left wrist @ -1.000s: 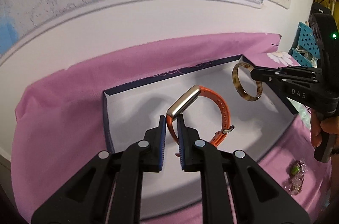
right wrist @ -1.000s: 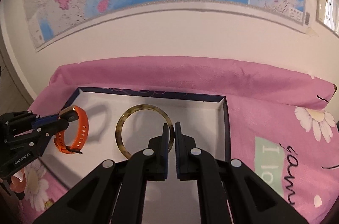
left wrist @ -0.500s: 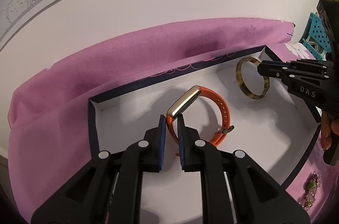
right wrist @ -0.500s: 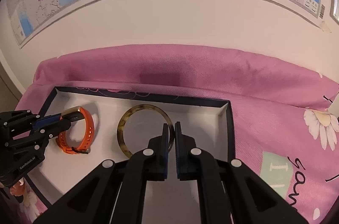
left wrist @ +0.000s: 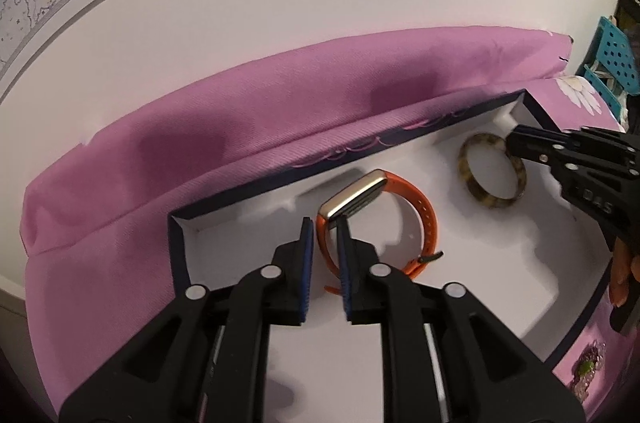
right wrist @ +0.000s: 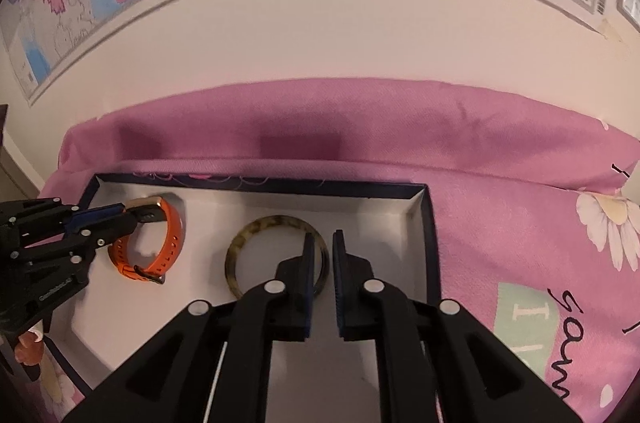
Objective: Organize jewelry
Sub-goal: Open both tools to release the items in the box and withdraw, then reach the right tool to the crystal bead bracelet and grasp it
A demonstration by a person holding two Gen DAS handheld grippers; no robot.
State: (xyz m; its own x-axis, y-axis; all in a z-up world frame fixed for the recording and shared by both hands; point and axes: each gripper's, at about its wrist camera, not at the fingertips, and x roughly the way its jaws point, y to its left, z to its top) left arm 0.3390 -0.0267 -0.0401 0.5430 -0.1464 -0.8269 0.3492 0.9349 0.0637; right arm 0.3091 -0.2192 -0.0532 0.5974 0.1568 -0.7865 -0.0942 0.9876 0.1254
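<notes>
Navy-edged and white inside, the shallow box (left wrist: 178,243) sat on the pink cloth (left wrist: 200,151), its far wall running close under the raised pink fold and its bare white floor taking up most of the near half. 2 pieces lay in it, well apart. The orange watch (left wrist: 424,219) was toward the box's far left corner, standing on its strap edge with the gold face up. The tortoiseshell bangle (right wrist: 276,227) was nearer the middle of the far wall, and from the left wrist view it sat close to the far right corner.

Left gripper (left wrist: 325,237): its jaws had just been opening, and the orange strap ran between the blue pads (left wrist: 307,243) with a sliver of gap on the left side and the right side too close to call, so the watch looked let go, resting on the floor. Right gripper (right wrist: 321,247): jaws had just been opening too, a narrow slot, with the bangle's rim between them and no pad clearly pressing it.

Beyond the box's right wall the cloth showed white daisies (right wrist: 612,219), and a small beaded piece (left wrist: 588,369) lay on the cloth outside the near right corner.
</notes>
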